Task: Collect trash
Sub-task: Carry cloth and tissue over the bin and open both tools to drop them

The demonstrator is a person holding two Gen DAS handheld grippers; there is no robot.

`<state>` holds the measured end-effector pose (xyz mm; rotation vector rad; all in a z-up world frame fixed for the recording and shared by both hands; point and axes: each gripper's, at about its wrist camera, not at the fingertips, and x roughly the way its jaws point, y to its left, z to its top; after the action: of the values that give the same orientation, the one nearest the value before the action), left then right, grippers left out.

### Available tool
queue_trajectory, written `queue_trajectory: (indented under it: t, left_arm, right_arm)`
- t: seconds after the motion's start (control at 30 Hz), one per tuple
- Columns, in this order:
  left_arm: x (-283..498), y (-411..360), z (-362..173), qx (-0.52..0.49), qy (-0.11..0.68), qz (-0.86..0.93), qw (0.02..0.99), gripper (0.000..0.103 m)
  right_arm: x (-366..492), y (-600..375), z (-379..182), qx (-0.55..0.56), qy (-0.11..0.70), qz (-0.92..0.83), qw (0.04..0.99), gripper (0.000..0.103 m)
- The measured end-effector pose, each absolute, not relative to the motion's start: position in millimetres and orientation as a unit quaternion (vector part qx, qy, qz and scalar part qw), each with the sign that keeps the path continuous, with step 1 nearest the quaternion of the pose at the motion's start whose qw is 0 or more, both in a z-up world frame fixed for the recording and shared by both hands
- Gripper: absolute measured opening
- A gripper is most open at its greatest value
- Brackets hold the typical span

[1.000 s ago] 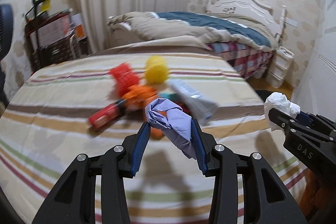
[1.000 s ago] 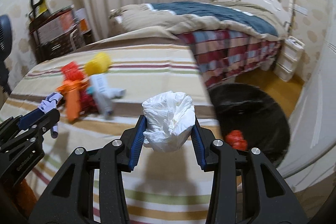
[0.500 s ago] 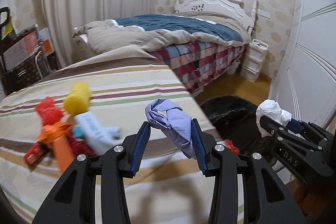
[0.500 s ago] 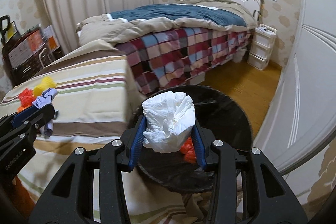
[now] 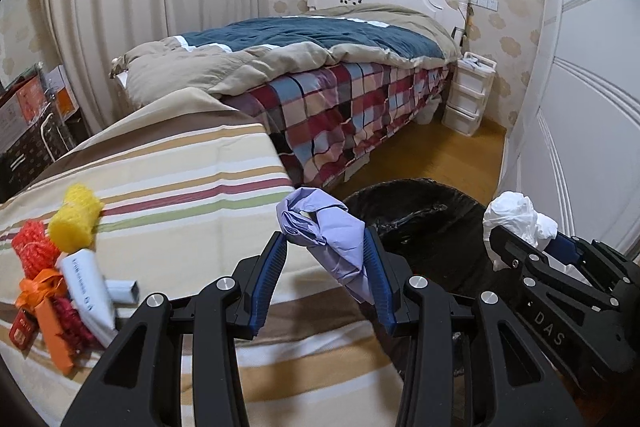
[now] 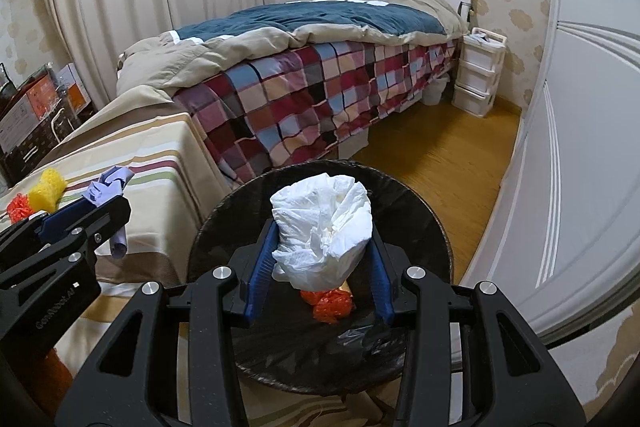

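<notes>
White crumpled bag clamped in right gripper above bin, left gripper angled down, clenching purple wad.

lilac wad: crumpled lilac paper wad, pinched between blue pads, over the striped cloth's edge beside the bin
white wad: crumpled white plastic-bag wad, clamped between blue pads, above the bin's mouth
bin: round bin with black liner, on the floor
orange scrap: crumpled orange plastic scrap, inside the bin
</notes>
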<state>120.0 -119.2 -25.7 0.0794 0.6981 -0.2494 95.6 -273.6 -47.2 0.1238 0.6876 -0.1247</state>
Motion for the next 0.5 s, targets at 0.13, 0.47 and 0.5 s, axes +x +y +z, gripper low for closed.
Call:
queue_trajectory:
  t: [0.13, 0.47, 0.5]
  left_arm:
    - [129.8, -127.3, -30.2, 0.042, 0.349, -0.121, 0.928, 0.042]
    - [139.4, -140.2, -34.8, 0.054, 0.353, -0.121, 0.926, 0.042]
    - [140.3, -141.1, -35.8, 0.055, 0.354, -0.121, 0.926, 0.042]
  right_arm:
    - [98.0, -277.8, -50.5, 0.060, 0.339, -0.065, 0.937, 0.041]
    - [103.2, -287.5, -53.6, 0.066, 0.342, -0.074, 0.935, 0.042]
    - [104.2, -288.8, -54.2, 0.067, 0.343, -0.074, 0.934, 0.042]
